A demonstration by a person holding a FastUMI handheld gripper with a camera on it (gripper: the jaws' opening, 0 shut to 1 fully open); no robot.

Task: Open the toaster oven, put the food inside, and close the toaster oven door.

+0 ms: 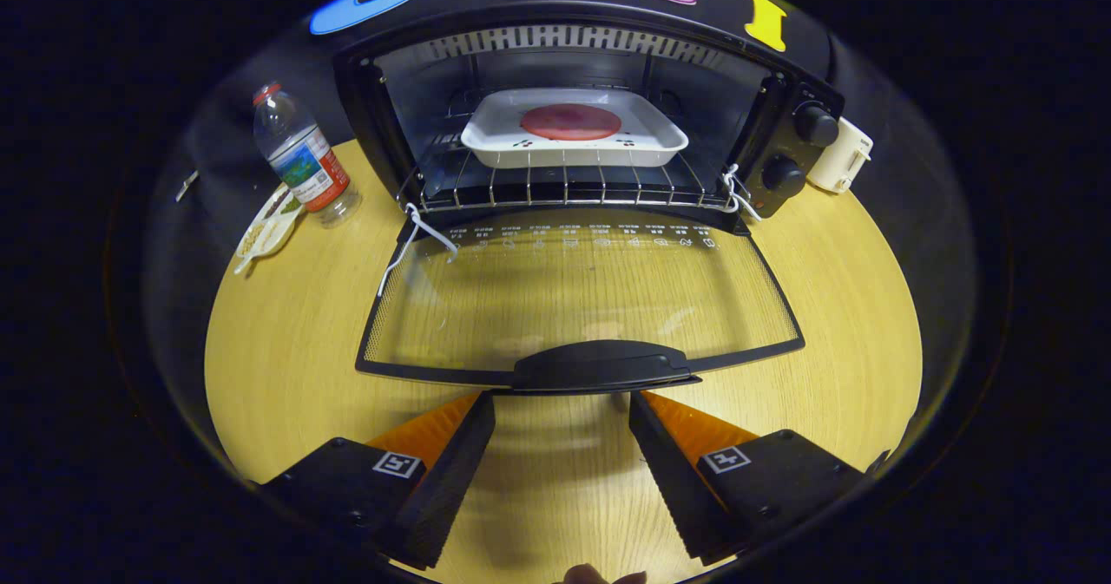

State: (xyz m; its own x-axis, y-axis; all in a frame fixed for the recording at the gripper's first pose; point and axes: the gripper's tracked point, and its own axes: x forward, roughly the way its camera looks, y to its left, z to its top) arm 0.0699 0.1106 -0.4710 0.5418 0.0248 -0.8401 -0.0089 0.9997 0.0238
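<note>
1. I see the hand-held gripper (562, 397) low over the desk (286, 341), its two fingers (451, 462) spread wide apart with nothing between them but bare wood.
2. Just ahead of the fingertips is the handle (599, 364) of the toaster oven door (577, 298). The door lies folded all the way down, flat toward me, and the fingers do not touch it.
3. The toaster oven (785, 146) stands open beyond the door, with two knobs (798, 150) on its right panel.
4. Inside, a white tray (495, 137) sits on the wire rack (564, 187), and a round reddish piece of food (570, 121) lies in the middle of the tray.
5. White strings (415, 237) hang at both front corners of the rack, by the door hinges.
6. Left of the oven I see a plastic water bottle (299, 157) standing upright, with a small dish (265, 232) just in front of it.
7. A small white appliance (840, 157) sits right of the oven, close beside its side wall.
</note>
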